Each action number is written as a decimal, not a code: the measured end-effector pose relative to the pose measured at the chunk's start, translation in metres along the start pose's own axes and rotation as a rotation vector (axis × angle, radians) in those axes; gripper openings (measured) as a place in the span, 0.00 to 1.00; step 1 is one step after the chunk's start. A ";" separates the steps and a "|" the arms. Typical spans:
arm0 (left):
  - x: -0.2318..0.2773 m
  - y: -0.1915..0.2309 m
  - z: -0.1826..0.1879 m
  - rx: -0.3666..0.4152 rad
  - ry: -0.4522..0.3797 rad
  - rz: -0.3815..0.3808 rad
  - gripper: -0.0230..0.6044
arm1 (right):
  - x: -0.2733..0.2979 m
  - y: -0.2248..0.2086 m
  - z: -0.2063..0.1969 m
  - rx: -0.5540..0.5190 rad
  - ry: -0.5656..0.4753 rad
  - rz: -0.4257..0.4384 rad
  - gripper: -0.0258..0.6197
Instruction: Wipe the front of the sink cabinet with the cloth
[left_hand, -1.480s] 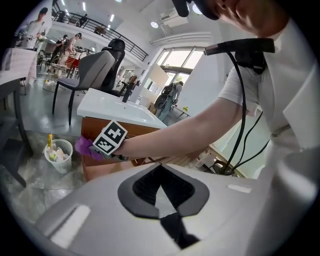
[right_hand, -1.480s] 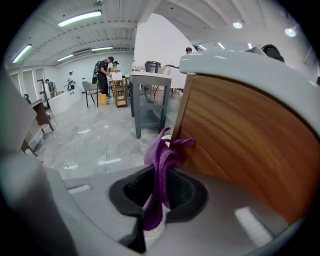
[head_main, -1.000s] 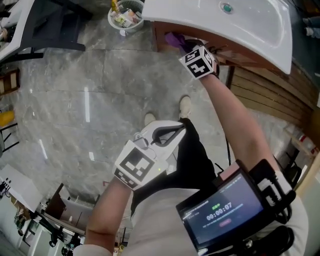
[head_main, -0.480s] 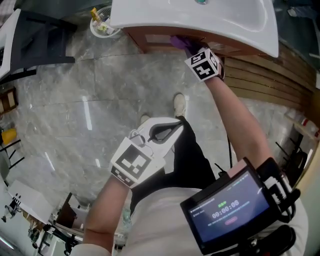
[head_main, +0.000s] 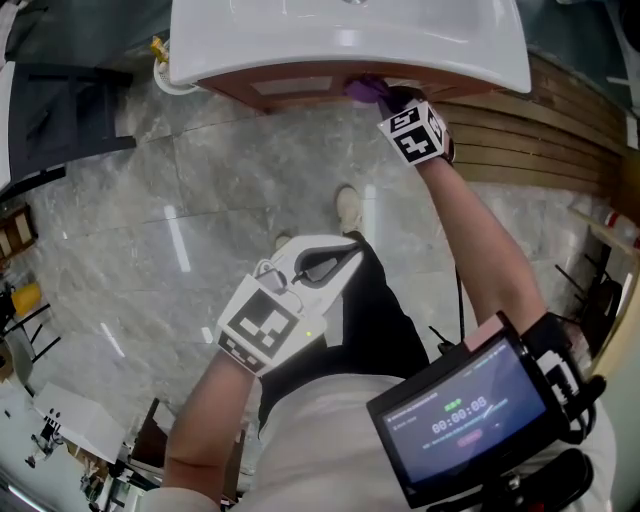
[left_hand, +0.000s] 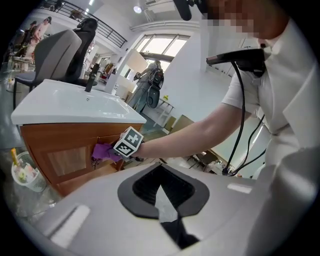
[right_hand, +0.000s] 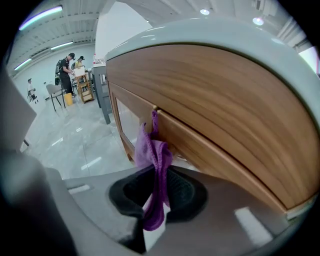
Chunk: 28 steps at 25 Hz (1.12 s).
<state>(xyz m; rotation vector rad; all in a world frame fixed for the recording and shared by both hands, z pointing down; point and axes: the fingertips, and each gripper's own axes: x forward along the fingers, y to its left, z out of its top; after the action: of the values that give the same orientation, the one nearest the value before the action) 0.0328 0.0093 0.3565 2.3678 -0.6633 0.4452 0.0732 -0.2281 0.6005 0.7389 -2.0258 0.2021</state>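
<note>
Right tool (right_hand: 154, 202) slid the cloth (head_main: 362, 89) rightward along the cabinet front (head_main: 290, 88).

The white basin (head_main: 440, 60) overhangs the sink cabinet (head_main: 290, 88) at the far side, leaving tight room under its rim. The right gripper (right_hand: 156, 197), clamped on the cloth (right_hand: 152, 155), fills that gap. Left of it the cabinet front lies bare. A small bin (left_hand: 31, 184) stands by the cabinet's left corner. Slatted panelling (head_main: 560, 140) closes the right, and the floor (head_main: 150, 230) at near left is open.
</note>
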 end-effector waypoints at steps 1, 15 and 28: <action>0.004 -0.001 0.002 0.003 0.003 -0.006 0.04 | -0.002 -0.007 -0.005 0.006 0.003 -0.008 0.13; 0.072 -0.018 0.023 0.035 0.031 -0.061 0.04 | -0.032 -0.103 -0.092 0.061 0.056 -0.097 0.13; 0.108 -0.029 0.037 0.052 0.042 -0.090 0.04 | -0.059 -0.167 -0.154 0.096 0.120 -0.175 0.13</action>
<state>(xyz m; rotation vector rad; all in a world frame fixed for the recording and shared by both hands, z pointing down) 0.1421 -0.0324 0.3650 2.4192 -0.5297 0.4768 0.3030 -0.2735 0.6114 0.9376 -1.8373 0.2378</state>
